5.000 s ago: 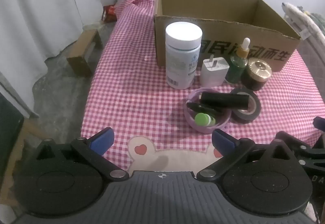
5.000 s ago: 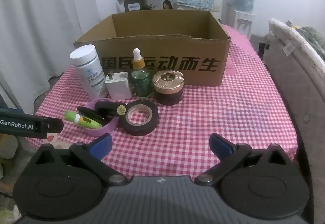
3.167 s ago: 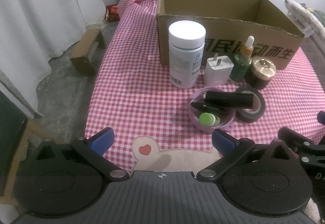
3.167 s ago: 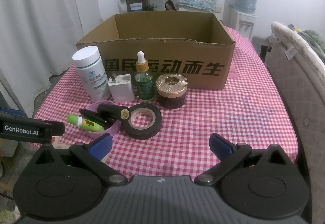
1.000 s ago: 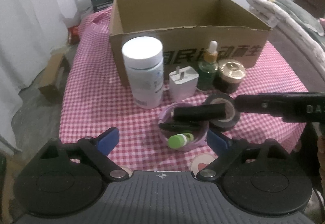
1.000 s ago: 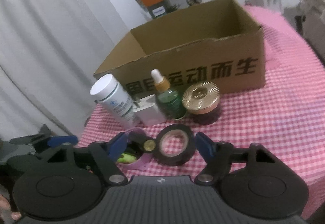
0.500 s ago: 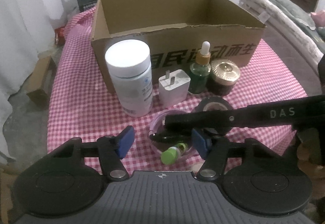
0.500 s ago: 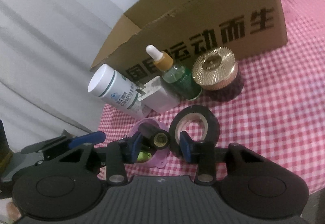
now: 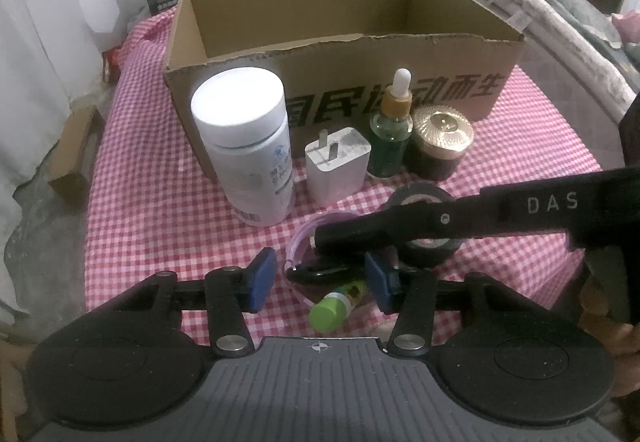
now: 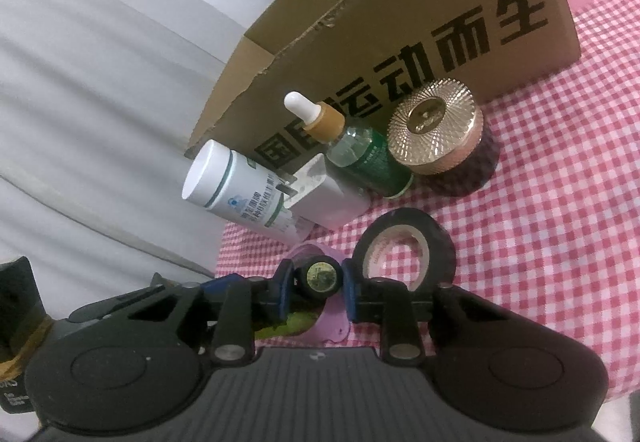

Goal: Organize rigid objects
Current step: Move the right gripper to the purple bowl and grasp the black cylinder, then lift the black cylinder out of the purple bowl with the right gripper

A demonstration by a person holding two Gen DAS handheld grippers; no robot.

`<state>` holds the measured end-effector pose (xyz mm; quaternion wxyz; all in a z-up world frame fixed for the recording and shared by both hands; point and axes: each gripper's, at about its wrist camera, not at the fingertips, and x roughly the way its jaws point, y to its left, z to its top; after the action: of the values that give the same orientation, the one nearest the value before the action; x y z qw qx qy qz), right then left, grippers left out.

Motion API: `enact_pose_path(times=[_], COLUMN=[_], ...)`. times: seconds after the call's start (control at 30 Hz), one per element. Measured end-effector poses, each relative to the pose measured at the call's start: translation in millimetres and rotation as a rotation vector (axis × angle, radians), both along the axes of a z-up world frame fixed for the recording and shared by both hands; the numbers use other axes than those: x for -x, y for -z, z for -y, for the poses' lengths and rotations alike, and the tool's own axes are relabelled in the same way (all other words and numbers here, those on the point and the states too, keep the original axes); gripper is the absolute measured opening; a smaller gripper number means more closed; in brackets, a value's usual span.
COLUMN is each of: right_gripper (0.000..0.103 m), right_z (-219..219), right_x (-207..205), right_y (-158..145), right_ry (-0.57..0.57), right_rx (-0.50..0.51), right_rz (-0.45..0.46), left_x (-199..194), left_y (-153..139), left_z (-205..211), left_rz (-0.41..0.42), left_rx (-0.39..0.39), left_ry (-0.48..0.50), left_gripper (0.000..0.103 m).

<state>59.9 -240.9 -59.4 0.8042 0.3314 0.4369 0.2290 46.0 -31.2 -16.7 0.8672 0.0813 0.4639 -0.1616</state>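
Right gripper (image 10: 316, 288) has just closed and is pinching the black tube (image 10: 319, 276) lying across the purple bowl (image 9: 308, 232). Left gripper (image 9: 320, 278), half-closed, straddles the bowl, gripping nothing. Next I'd guess: lift the tube clear, into the cardboard box (image 9: 400, 53).

A brown corrugated cardboard box (image 9: 344, 57) looks matt and rough-edged. The red-checked cloth (image 9: 152, 201) is soft weave. The ridged gold jar lid (image 10: 436, 125) gleams like metal; the white plastic bottle (image 9: 248, 145) is smooth.
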Motion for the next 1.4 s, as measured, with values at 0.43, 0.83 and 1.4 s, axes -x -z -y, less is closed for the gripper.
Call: enact_pose_path(times=[0.43,0.83,1.4], right_gripper=[0.025,0.025,0.038], right_z=[1,26,25], right_x=[-15,-9,-14], right_y=[-4,-8,10], right_ry=[0.006,0.064,0.062], right_rx=[-0.025,-0.084,-0.101], right_rz=[0.03,0.041,-0.029], left_x=[5,8,-8], left_y=[1,0,12], left_z=[5,18,34], left_rz=[0.025,0.09,0.062], left_rx=[-0.028,-0.077,-0.137], left_ry=[0.031,0.126,0.175], left_gripper=[0.049,0.05,0.045])
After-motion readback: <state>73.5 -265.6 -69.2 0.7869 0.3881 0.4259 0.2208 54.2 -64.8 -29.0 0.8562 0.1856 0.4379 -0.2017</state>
